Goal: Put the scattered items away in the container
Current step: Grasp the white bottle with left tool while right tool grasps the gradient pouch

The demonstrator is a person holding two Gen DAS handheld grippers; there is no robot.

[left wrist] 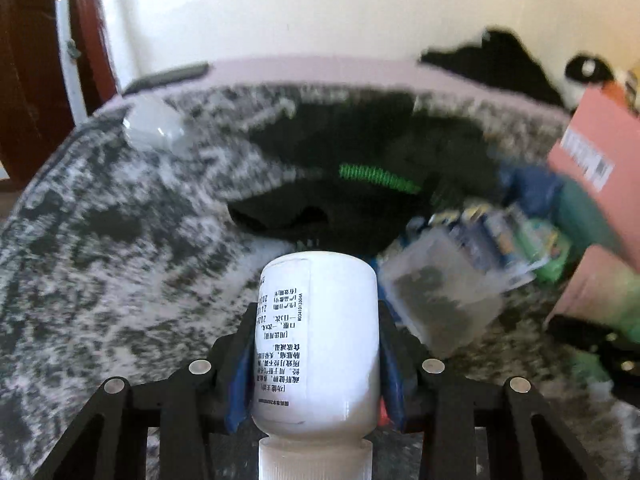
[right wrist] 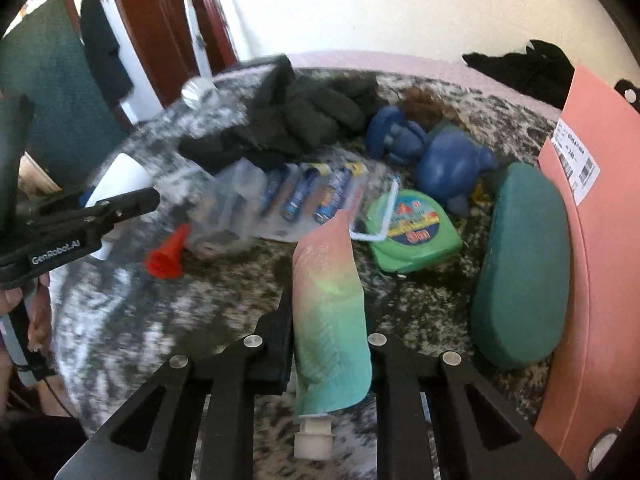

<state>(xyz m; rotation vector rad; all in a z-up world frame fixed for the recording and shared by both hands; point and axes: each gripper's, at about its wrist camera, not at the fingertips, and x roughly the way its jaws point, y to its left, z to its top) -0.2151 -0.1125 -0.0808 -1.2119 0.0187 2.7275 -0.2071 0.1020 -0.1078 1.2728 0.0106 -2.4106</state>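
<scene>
Container: we take the pink box (right wrist: 600,240) at the right edge to be the target; its inside is hidden from us, so we cannot tell what it holds already.
Surface: a grey speckled blanket (left wrist: 100,260) carries everything, and most items lie on it outside the box.
Black clothing: a dark heap (right wrist: 304,120) sits at the far side, untouched as far as we can judge.
Green case: an oval case (right wrist: 520,264) lies just beside the box wall, not inside it.
Blue toy: a blue figure (right wrist: 452,164) rests behind the green tape measure (right wrist: 412,232).
Batteries: a clear pack (right wrist: 312,192) lies near the middle, with a red cone (right wrist: 166,256) apart to its left.
Left gripper: our left gripper (left wrist: 316,344) pinches a white bottle (left wrist: 320,336), cap toward the camera, lifted over the blanket.
Right gripper: our right gripper (right wrist: 328,320) pinches a pink-and-green tube (right wrist: 328,304), nozzle toward the camera, above the blanket and left of the box.
Progress: we judge the task early; two items are in hand, none seen placed, many left.
</scene>
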